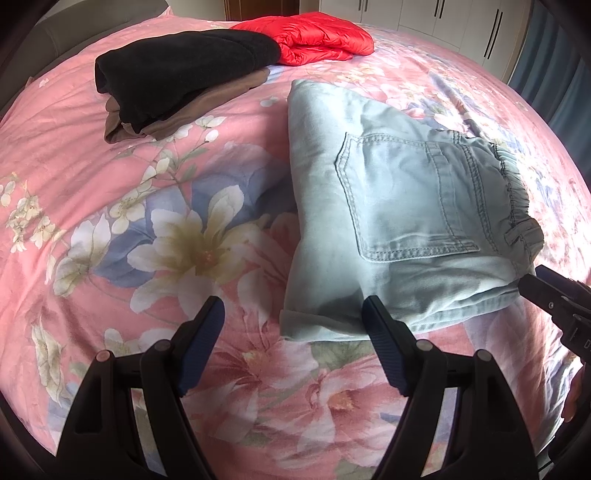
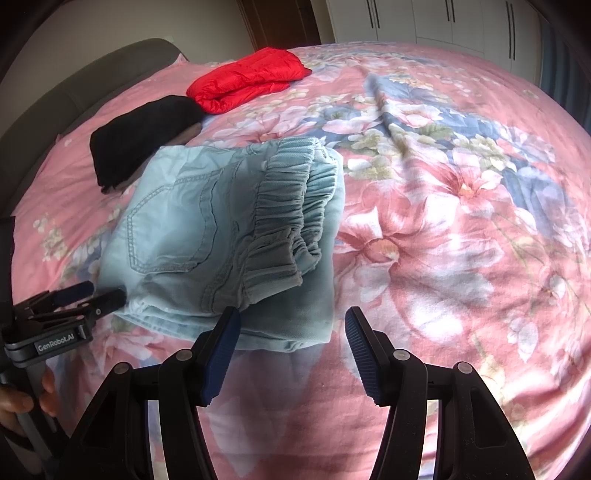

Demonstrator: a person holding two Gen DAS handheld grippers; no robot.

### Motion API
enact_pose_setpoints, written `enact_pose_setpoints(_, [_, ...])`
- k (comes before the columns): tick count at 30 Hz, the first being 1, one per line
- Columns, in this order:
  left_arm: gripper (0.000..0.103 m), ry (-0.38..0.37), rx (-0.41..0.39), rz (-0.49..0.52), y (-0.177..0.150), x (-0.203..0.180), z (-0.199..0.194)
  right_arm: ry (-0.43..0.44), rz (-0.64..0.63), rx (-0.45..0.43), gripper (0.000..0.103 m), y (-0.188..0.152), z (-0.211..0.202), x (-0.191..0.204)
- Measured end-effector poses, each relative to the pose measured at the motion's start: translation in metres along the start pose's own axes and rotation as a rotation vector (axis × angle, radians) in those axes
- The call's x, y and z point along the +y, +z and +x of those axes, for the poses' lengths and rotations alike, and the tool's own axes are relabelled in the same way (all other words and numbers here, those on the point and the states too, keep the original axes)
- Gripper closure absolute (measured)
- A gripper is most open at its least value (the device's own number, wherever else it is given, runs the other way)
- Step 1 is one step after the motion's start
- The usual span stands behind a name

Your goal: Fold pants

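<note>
Light blue denim pants (image 1: 399, 221) lie folded in a compact stack on the pink floral bedspread (image 1: 147, 221), back pocket up, elastic waistband (image 2: 291, 214) toward the right side. My left gripper (image 1: 293, 314) hovers open just short of the stack's near left corner, nothing between its pads. In the right wrist view the pants (image 2: 207, 229) lie ahead and to the left. My right gripper (image 2: 291, 325) stands open over the stack's near right corner, holding nothing. The left gripper (image 2: 92, 293) shows at that view's left edge, and the right gripper's tip (image 1: 532, 286) at the left wrist view's right edge.
A folded black garment (image 1: 177, 77) on a brown one (image 1: 177, 125) lies at the back left, with a folded red puffer jacket (image 1: 310, 40) behind it. White wardrobe doors (image 2: 443, 22) stand beyond the bed, a grey headboard (image 2: 74, 85) to the left. A hand (image 2: 14, 402) grips the left tool.
</note>
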State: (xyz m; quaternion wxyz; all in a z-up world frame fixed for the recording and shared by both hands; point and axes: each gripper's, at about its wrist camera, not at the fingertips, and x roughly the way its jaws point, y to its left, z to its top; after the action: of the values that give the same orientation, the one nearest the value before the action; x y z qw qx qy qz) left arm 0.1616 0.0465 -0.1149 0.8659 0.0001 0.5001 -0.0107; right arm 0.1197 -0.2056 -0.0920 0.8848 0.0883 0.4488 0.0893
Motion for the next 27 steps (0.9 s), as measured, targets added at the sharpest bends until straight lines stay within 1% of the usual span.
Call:
enact_pose_setpoints(9, [0.026,-0.005,0.001,0.005,-0.008,-0.002,-0.009,-0.002,0.007,0.001,0.044,-0.004,-0.005,-0.003])
enact_pose_setpoints(16, [0.026,-0.009,0.017,0.029,-0.022,-0.011,-0.017,-0.005,0.007,-0.019,0.044,-0.009,-0.020,0.000])
enact_pose_setpoints(22, [0.026,-0.027,-0.010,0.036,-0.031,-0.016,-0.036,-0.007,0.002,-0.041,0.044,-0.014,-0.036,0.004])
enact_pose_setpoints(24, [0.024,-0.028,-0.020,0.040,-0.033,-0.019,-0.043,-0.008,0.003,-0.049,0.044,-0.017,-0.042,0.005])
enact_pose_setpoints(27, [0.016,-0.026,-0.036,0.047,-0.038,-0.023,-0.055,-0.010,0.002,-0.066,0.044,-0.020,-0.053,0.008])
